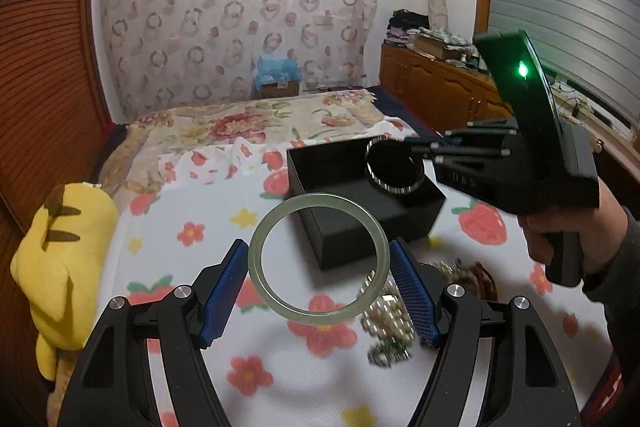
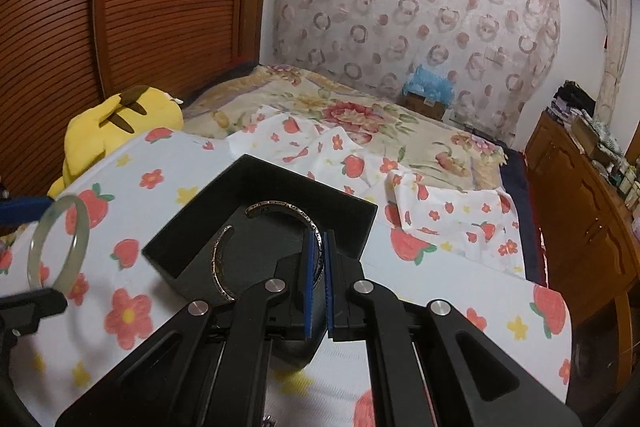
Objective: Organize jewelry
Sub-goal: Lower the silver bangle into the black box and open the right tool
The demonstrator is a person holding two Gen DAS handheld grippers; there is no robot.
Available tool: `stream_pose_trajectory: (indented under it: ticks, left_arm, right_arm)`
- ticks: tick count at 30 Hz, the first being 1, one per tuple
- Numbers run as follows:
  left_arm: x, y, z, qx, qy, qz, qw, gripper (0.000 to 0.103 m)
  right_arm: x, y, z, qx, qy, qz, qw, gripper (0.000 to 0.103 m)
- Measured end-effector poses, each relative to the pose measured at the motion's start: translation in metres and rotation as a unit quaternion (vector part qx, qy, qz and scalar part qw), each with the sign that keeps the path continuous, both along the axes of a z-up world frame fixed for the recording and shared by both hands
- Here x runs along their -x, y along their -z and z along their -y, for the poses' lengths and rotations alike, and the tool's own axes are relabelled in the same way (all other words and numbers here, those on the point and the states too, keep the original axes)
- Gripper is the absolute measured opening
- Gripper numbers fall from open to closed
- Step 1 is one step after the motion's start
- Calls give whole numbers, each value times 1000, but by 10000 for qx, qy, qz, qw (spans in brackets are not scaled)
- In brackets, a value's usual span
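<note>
Right gripper [image 2: 319,281] clenched on open silver cuff bangle [image 2: 280,211], over black rectangular box [image 2: 192,227]: release next. Left gripper [image 1: 320,287], box at 1 o'clock, grasps pale green jade bangle [image 1: 260,247]: follows

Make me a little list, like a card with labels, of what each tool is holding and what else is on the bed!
left tool: holds a pale green bangle across its width, lifted above the bed
right tool: shut on a silver cuff, held over the box
box: black, open, on the bed, nothing else seen inside
pile: more jewelry, blurry, on the sheet near the left tool
sheet: white with strawberries and flowers
plush: yellow, at the bed's edge by the slatted door
</note>
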State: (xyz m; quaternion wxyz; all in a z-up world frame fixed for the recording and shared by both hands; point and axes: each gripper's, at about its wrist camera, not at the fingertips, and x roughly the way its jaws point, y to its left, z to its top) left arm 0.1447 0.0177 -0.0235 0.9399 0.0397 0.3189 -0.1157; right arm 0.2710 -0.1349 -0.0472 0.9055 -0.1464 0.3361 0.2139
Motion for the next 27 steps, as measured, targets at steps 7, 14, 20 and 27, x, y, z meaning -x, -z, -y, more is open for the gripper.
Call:
stream_pose_trajectory:
  ticks: [7,14,20,27]
  left_arm:
    - [-27,-2,16,-190,65,-7,9998,69]
    - [-52,6,36,-293,96,-125,9994,69]
    - [-75,12,59,-407,198,-138,9989,69]
    - [-116,24,73,-520,142,-416,9977,69]
  right_arm:
    - [-3,14,2,-89,-253,-200,9994,11]
    - [11,5,30,-445,-185,-174,9987,11]
    - [38,1,65,-650,-103,-103,9978,11]
    - [59,7,93,-662,-62,-165,9976,11]
